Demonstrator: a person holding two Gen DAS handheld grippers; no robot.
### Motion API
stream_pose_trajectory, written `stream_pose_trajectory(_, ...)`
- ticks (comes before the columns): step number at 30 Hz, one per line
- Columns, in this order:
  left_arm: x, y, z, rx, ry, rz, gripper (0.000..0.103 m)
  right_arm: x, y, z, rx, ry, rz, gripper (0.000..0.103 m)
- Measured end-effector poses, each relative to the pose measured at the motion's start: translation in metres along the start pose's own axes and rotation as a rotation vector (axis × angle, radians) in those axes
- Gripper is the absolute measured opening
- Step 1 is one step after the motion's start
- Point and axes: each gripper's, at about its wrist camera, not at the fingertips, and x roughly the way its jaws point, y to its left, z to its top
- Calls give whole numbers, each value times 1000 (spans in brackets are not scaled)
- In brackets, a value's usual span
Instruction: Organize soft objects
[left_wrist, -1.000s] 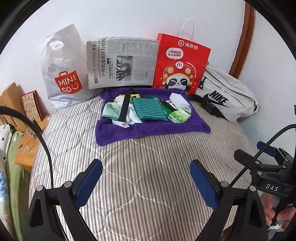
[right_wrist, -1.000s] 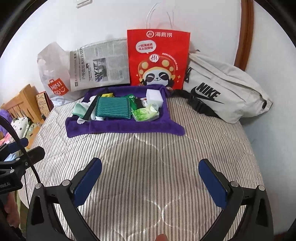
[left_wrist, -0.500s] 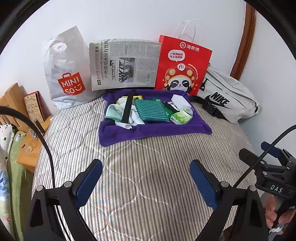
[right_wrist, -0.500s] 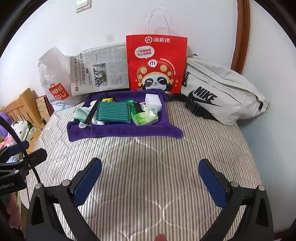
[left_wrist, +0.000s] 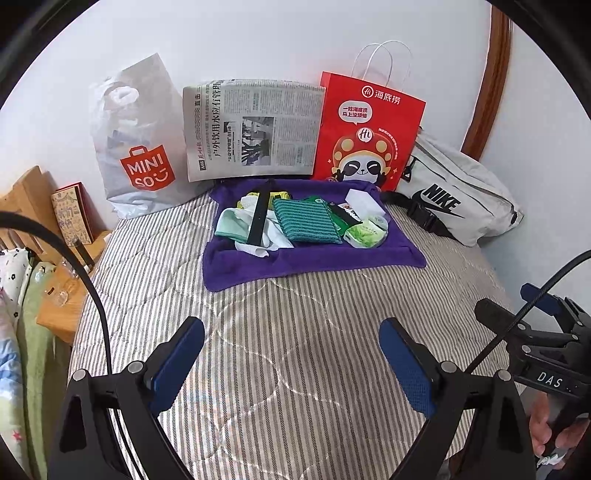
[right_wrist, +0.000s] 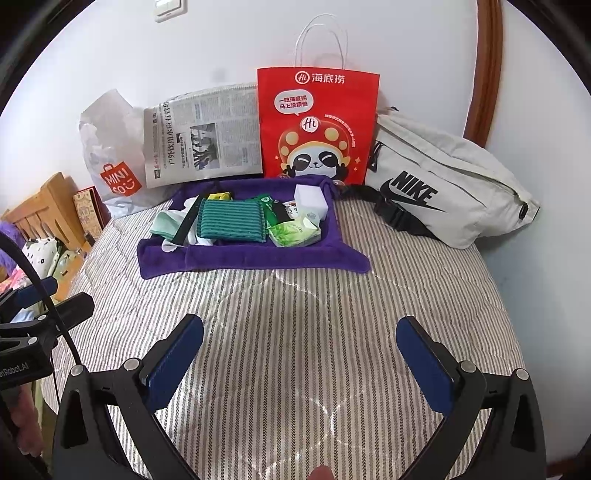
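Small items crowd a purple towel (left_wrist: 306, 264) on a striped bed, where a green-striped cloth (left_wrist: 308, 221) covers much of the pile and a black strap (left_wrist: 258, 218) crosses pale cloths beneath it. A dark packet (right_wrist: 279, 214) beside it is too small to read. The newspaper (left_wrist: 251, 129) hides the far wall's foot; its small print is illegible. At the right wrist view's left edge, the left gripper (right_wrist: 40, 314) is cut off.

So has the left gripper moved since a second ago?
Yes. In the left wrist view the purple towel and red bag sit lower and slightly rightward than before, so the left gripper, open over the bed, tilted up.
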Motion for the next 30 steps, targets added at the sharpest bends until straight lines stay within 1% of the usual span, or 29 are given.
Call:
stream_pose_trajectory(6, -1, -2, 0, 6, 0, -10, 96, -2, -1, 0, 4, -2, -4, 103)
stream_pose_trajectory(16, -3, -1, -1, 6, -5, -7, 96, -3, 1, 0, 4, -1, -21, 103)
stream_pose_trajectory(30, -6, -1, -2, 8, -9, -8, 96, -4, 5, -1, 0, 3, -18, 103)
